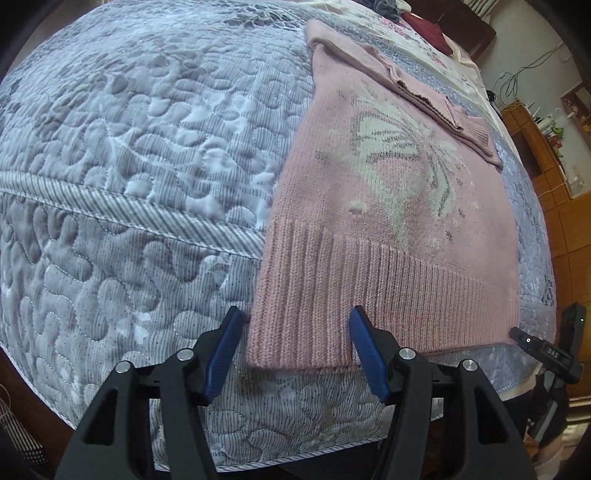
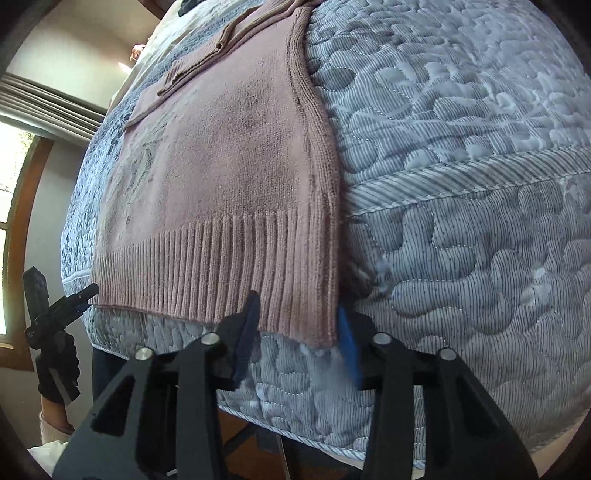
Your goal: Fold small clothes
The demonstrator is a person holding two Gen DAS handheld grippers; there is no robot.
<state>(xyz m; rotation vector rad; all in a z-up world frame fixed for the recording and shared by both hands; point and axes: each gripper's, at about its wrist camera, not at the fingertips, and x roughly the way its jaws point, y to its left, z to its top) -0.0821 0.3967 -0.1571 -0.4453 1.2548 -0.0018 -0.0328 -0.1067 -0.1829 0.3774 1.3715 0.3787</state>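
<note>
A pink sweater lies flat on the bed, which is covered by a grey-blue quilt. The sweater's ribbed hem hangs just over the bed's near edge, and a pale butterfly is knitted across its front. One sleeve is folded across the upper part of the sweater, beyond the butterfly.

The left tool hovers at the hem's left corner with its blue-padded fingers set wide apart. One finger sits just off the sweater's side edge over the quilt, and the other is over the ribbing. No cloth is gripped between them.

The right tool is at the hem's opposite corner, its fingers likewise spread. One pad lies over the ribbing and the other pad sits just past the sweater's edge, so the corner hangs in the gap between them. Whether either pad touches the knit cannot be told.

In the right wrist view, the other tool's black body and a dark-gloved hand show beside the hem's far corner. Beyond the sweater's neck end, a dark red cloth lies on the bed. Wooden furniture stands beside the bed, past the sweater's sleeve side.
</note>
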